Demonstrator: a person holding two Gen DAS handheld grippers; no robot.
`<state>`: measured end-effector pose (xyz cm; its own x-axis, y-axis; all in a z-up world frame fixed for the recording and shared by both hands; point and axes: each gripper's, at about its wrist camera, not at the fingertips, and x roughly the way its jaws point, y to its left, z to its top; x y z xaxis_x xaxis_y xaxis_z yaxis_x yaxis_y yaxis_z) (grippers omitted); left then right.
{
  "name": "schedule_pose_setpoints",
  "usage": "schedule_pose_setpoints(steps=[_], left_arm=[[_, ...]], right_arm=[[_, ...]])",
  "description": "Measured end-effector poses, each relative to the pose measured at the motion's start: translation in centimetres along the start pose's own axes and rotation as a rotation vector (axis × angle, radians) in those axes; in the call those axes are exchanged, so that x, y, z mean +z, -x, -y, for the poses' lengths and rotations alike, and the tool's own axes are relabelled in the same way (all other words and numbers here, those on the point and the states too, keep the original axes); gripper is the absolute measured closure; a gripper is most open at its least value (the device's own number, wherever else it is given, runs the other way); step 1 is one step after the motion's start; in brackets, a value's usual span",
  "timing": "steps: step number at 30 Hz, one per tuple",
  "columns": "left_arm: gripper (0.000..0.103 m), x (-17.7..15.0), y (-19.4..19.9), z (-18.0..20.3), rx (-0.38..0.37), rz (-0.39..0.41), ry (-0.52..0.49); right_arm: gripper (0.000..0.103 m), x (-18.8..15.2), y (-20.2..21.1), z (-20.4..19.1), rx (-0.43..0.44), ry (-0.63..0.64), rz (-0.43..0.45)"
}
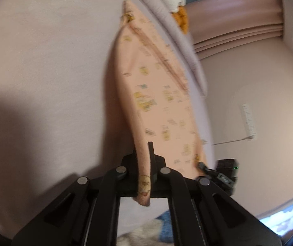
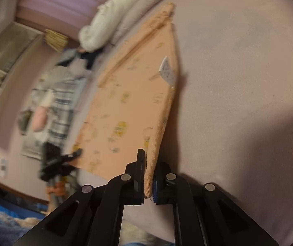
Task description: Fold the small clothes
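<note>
A small peach garment (image 1: 156,94) with little yellow prints hangs stretched above the pale lilac bed sheet (image 1: 50,65). My left gripper (image 1: 143,164) is shut on one near corner of it. My right gripper (image 2: 149,172) is shut on the other near corner of the garment (image 2: 130,106). A white care label (image 2: 168,71) sticks out near its edge. The right gripper shows in the left wrist view (image 1: 205,169), and the left gripper in the right wrist view (image 2: 74,153), each pinching the cloth's edge.
A white pillow (image 2: 105,26) and a mustard-yellow item (image 1: 181,18) lie at the far end of the bed. Striped clothes (image 2: 60,102) hang by the wall. A blue cloth (image 1: 165,227) lies on the floor below.
</note>
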<state>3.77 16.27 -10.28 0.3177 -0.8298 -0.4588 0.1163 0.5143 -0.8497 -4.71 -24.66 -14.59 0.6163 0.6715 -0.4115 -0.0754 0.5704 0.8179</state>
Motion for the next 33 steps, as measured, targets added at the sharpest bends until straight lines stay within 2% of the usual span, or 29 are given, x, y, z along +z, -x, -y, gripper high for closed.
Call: schedule_pose_setpoints(steps=[4, 7, 12, 18, 23, 28, 33], left_arm=[[0.102, 1.2, 0.2, 1.1, -0.154, 0.037, 0.013], [0.102, 2.3, -0.1, 2.0, -0.194, 0.055, 0.007], [0.102, 4.5, -1.1, 3.7, -0.248, 0.080, -0.012], [0.102, 8.4, -2.0, 5.1, -0.248, 0.123, -0.040], [0.102, 13.3, -2.6, 5.8, -0.245, 0.212, -0.053], [0.102, 18.3, -5.3, 5.6, -0.199, 0.253, -0.045], [0.102, 22.2, -7.8, 3.8, -0.142, 0.263, -0.007]], right_arm=[[0.095, 1.2, 0.2, -0.7, 0.152, -0.009, 0.080], [0.095, 2.8, -0.2, -1.4, 0.212, -0.006, 0.114], [0.095, 5.0, -0.8, -2.6, 0.265, 0.019, 0.157], [0.095, 8.8, -1.0, -3.2, 0.301, 0.049, 0.217], [0.095, 13.3, -1.6, -3.2, 0.286, 0.043, 0.280], [0.095, 18.4, -3.8, -2.9, 0.236, 0.024, 0.316], [0.095, 22.2, -6.5, -1.3, 0.153, -0.011, 0.309]])
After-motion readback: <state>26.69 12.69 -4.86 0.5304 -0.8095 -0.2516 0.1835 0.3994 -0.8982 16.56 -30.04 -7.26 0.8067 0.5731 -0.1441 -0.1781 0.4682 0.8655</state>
